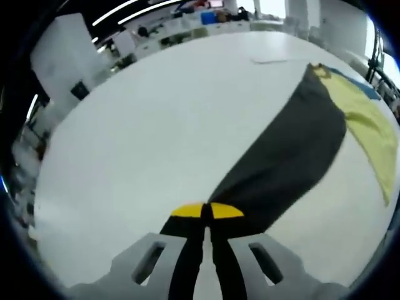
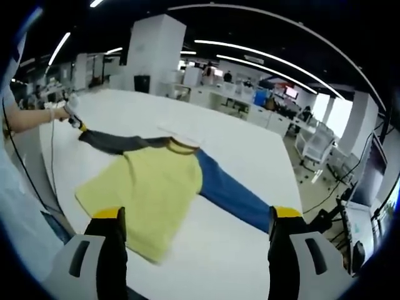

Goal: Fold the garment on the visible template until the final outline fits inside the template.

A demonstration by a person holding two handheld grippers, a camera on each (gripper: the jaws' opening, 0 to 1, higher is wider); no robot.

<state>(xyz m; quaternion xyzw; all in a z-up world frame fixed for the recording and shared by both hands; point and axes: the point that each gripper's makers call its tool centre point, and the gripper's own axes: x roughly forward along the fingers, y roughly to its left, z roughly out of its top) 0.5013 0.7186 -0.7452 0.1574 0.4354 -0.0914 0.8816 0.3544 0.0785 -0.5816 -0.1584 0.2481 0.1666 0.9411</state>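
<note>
A shirt lies spread on the white table (image 2: 250, 156): yellow body (image 2: 150, 187), dark grey sleeve (image 2: 115, 142), blue sleeve (image 2: 231, 194) and a pale collar (image 2: 182, 145). In the left gripper view the dark sleeve (image 1: 281, 156) runs up and right from my jaws to the yellow body (image 1: 369, 128). My left gripper (image 1: 206, 211) is shut on the cuff end of that sleeve. It also appears at the far left of the right gripper view, as the left gripper (image 2: 76, 122) held by a gloved hand (image 2: 59, 114). My right gripper (image 2: 196, 214) stands wide open above the shirt's hem and holds nothing.
A faint flat sheet (image 1: 270, 60) lies on the table (image 1: 156, 137) beyond the shirt. The table's near edge (image 2: 53, 194) runs along the left beside the person's sleeve. Desks, chairs (image 2: 315, 147) and a white pillar (image 2: 156, 56) stand around the table.
</note>
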